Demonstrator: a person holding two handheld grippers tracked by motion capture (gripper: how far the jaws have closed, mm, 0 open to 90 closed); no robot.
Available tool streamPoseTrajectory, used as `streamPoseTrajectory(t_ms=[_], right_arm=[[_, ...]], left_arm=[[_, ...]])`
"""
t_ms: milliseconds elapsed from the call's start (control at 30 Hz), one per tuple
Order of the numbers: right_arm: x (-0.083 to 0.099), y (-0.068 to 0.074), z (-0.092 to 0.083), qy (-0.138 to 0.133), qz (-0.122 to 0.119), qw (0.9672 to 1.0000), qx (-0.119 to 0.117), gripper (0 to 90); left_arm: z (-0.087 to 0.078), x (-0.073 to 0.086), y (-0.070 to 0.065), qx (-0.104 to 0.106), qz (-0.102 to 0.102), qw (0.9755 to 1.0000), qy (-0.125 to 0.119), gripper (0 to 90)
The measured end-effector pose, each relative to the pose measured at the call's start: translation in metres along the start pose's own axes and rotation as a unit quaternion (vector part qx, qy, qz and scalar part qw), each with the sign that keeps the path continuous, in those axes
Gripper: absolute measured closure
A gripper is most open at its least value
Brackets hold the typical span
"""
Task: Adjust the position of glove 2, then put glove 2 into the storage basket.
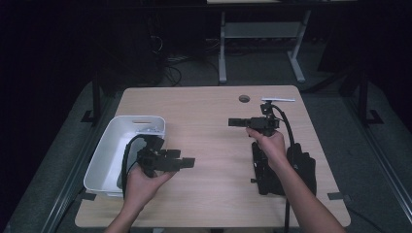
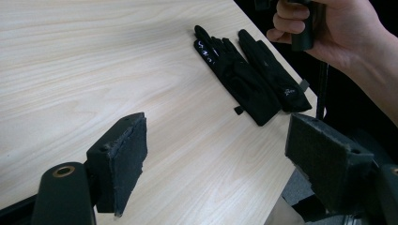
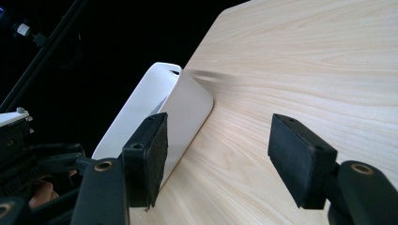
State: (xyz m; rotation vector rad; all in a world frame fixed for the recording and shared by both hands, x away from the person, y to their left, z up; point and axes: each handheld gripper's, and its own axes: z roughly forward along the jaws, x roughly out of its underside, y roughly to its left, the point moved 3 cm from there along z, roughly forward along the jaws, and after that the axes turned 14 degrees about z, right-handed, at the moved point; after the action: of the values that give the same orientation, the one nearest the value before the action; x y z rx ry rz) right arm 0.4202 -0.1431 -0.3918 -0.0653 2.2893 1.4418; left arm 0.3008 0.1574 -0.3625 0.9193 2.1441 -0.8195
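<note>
Fingers [image 2: 123, 154] of the left gripper [image 2: 220, 159] are spread wide, nothing between the pads, only bare wood seen past them in the left gripper view. Fingers [image 3: 151, 154] of the right gripper [image 3: 225, 157] are likewise held wide apart with nothing gripped, as seen in the right gripper view. Wooden table [image 1: 209, 121] is seen from the high view, lit against a dark room. White bin [image 1: 109, 150] is set at the table's left edge, long side running front to back; its rounded corner is caught in the right gripper view, just beyond the left-hand pad. Left gripper is held level by the left hand [image 1: 141, 187] right beside the bin's near end, jaws pointed across the table toward the gloves. Right gripper is held by the right hand [image 1: 269, 145] near the table's middle-right, jaws pointed left toward the bin. Black gloves [image 2: 251, 77] are laid flat, side by side and touching, near the table's right edge, under and just behind the right hand; neither gripper is touching them. Small round hole [image 1: 244, 98] is seen in the tabletop near the far edge.
</note>
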Motion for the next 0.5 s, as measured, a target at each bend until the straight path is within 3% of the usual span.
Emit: streamPoseTrajectory(t_ms=[500], right_arm=[[0.004,-0.014,-0.013,-0.004,0.005,0.9999,0.012,37.5]], left_arm=[[0.008,-0.003,-0.002,0.007,0.005,1.0000,0.003,20.9]])
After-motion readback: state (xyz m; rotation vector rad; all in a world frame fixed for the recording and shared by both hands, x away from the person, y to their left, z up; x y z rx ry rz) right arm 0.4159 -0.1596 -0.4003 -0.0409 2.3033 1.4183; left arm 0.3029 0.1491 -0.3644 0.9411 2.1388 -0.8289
